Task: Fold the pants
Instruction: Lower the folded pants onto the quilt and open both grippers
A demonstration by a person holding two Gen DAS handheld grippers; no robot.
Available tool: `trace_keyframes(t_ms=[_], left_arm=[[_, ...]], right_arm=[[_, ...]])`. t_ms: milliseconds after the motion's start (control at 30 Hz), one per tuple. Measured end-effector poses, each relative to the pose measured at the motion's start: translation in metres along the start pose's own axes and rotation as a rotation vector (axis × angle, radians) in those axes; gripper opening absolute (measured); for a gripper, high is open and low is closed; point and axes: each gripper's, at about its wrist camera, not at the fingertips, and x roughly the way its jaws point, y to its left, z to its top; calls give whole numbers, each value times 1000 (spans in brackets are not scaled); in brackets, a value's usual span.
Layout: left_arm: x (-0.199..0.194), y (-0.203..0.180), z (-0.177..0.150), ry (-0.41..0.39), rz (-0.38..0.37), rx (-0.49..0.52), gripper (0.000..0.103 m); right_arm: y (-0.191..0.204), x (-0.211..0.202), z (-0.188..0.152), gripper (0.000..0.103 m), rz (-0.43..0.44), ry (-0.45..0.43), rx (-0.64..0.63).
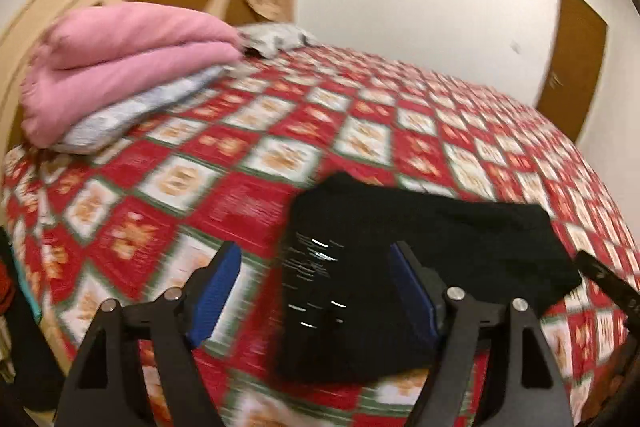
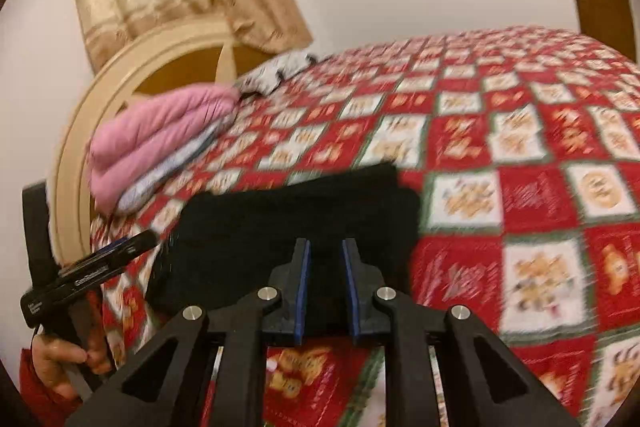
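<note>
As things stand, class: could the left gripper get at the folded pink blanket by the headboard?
Probably yes. The left gripper has its jaws wide open and holds nothing, and only bare bedspread lies between it and the pink blanket. The black pants sit off to its right, out of the path.

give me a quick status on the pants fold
Left hand-held gripper open, holding nothing. Right hand-held gripper narrowly open, also holding nothing. Black pants folded into a compact stack on the bedspread. Pink blanket well off to the side, nothing in the way.
</note>
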Motion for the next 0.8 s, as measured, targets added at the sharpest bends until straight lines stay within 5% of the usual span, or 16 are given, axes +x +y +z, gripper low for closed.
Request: trace_keyframes(t_ms=[133, 267, 333, 567, 667, 733, 800], left_arm=[[26, -9, -22, 106, 28, -3, 79], [36, 15, -38, 140, 19, -140, 87], [35, 17, -37, 151, 25, -125, 87], [1, 6, -14, 80, 65, -63, 86], [-1, 1, -8, 74, 73, -37, 86], [-4, -4, -7, 74, 78, -15, 90], [-5, -9, -8, 80, 82, 2, 94]], right_arm=[[-13, 23, -23, 15, -27, 105, 29], [-36, 25, -27, 15, 65, 111, 157], [-34, 24, -24, 16, 73, 127, 162], [-22, 1, 4, 17, 57, -6, 148], [-27, 1, 11, 42, 60, 13, 256], [-27, -7, 8, 74, 84, -12, 360], [-21, -18, 2, 75, 86, -24, 392]])
